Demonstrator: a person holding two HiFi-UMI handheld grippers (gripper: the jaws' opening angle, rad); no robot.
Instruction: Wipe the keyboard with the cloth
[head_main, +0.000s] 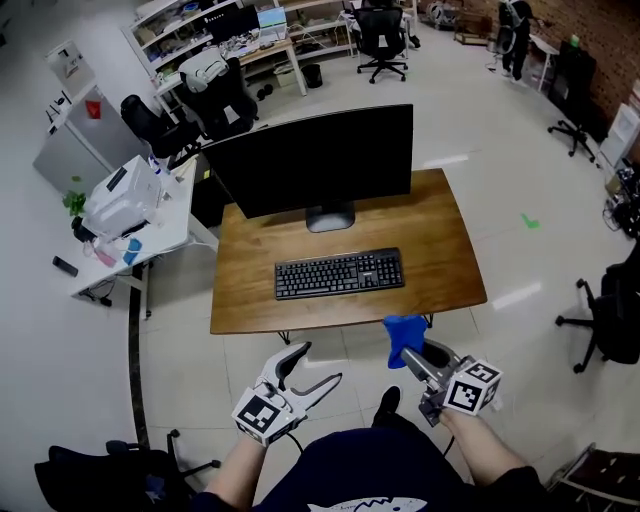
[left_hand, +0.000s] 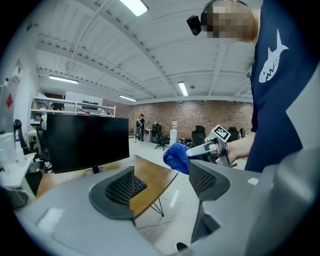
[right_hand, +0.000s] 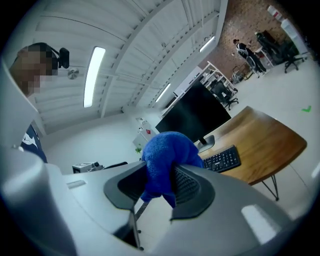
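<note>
A black keyboard (head_main: 339, 273) lies on the wooden desk (head_main: 450, 250) in front of a dark monitor (head_main: 312, 162). My right gripper (head_main: 413, 352) is shut on a bunched blue cloth (head_main: 404, 334), held just off the desk's near edge, right of the keyboard. In the right gripper view the blue cloth (right_hand: 165, 160) bulges between the jaws, with the keyboard (right_hand: 222, 159) beyond. My left gripper (head_main: 305, 366) stands open and empty below the desk's near edge. The left gripper view shows the cloth (left_hand: 176, 157) and the right gripper to its right.
A white side table (head_main: 150, 225) with a white box and clutter stands left of the desk. Office chairs (head_main: 382, 38) and shelves line the far room. A black chair (head_main: 610, 315) stands at the right. Pale floor surrounds the desk.
</note>
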